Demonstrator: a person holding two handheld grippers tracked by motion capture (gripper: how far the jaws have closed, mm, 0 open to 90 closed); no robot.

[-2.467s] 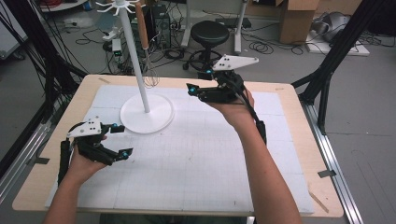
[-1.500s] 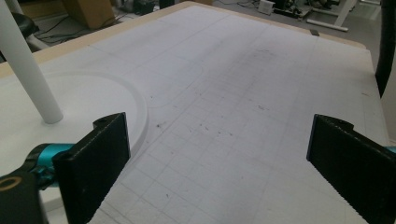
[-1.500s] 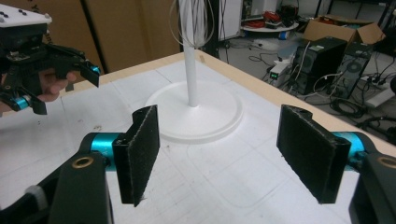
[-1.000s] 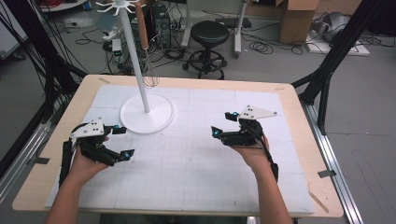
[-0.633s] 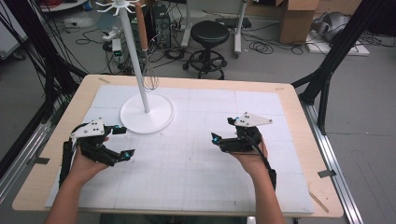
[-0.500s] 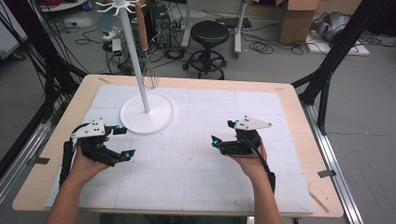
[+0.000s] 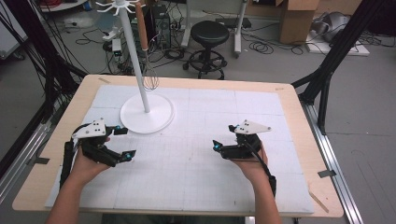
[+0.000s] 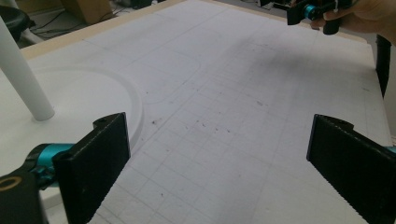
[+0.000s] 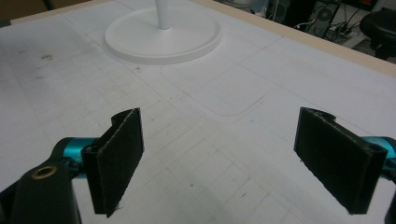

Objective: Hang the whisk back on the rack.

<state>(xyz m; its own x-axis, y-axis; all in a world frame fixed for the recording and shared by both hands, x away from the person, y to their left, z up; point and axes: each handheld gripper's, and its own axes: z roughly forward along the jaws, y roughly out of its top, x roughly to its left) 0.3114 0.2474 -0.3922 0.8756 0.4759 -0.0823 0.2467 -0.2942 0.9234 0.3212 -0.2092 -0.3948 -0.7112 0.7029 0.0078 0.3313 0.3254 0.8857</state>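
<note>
One whisk (image 7: 149,78) hangs from the top of the white stand (image 7: 146,116), its brown handle upward and its wire head beside the pole, clear of the round base. The stand is at the far left of the white mat (image 7: 196,172).

Both grippers are well apart from the stand, low over the near half of the mat.
- The left gripper (image 7: 127,142) is released, with its jaws wide and nothing between them. The left gripper view confirms this: bare mat lies between the pads of the left gripper (image 8: 219,172).
- The right gripper (image 7: 224,136) is released too. Its jaws have just been opening and nothing is between them, as its own view of the right gripper (image 9: 219,163) confirms.

Judged from this layout, the hanging step is complete and the hands are at rest. Any next move on the whisk calls for a long reach up and forward to the handle, and a lift to clear the hook.

Limits of view:
- The frame edge cuts off the hook ring at the top of the stand, so I cannot tell which hook carries the whisk.
- The wire head is thin and blends with the floor cables behind it.
- Both gripper views cut off the stand above its base (image 9: 163,35) and lower pole (image 8: 23,79).
</note>
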